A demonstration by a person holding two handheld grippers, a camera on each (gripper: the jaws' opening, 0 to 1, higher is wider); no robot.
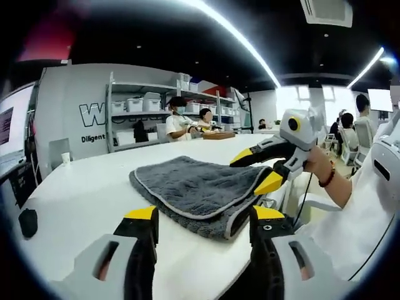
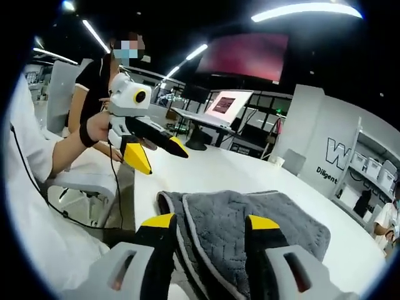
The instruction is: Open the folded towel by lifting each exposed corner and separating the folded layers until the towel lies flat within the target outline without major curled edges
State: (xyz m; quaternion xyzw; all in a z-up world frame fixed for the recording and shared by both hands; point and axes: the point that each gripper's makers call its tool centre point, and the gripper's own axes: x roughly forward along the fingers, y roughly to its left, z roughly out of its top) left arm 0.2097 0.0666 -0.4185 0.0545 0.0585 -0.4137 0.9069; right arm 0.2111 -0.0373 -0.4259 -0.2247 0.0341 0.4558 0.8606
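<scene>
A folded grey towel (image 1: pixel 190 187) with a pale trimmed edge lies on the white table (image 1: pixel 81 194). My left gripper (image 1: pixel 205 215) is open just in front of the towel's near edge, its yellow-tipped jaws spread wide with nothing between them. My right gripper (image 1: pixel 256 170) comes in from the right, open, at the towel's right corner. In the right gripper view the towel (image 2: pixel 284 228) runs forward from between the spread jaws of the right gripper (image 2: pixel 210 222). Up and to the left, off the towel, the left gripper (image 2: pixel 159 153) hangs open above the table (image 2: pixel 206 169).
A paper cup (image 1: pixel 65 158) and a small black object (image 1: pixel 28 222) sit toward the table's left side. Shelves with bins (image 1: pixel 150 103) and seated people (image 1: pixel 181 122) are behind. A laptop (image 2: pixel 222 106) stands at the far end, and a white chair (image 2: pixel 81 181) is beside the table.
</scene>
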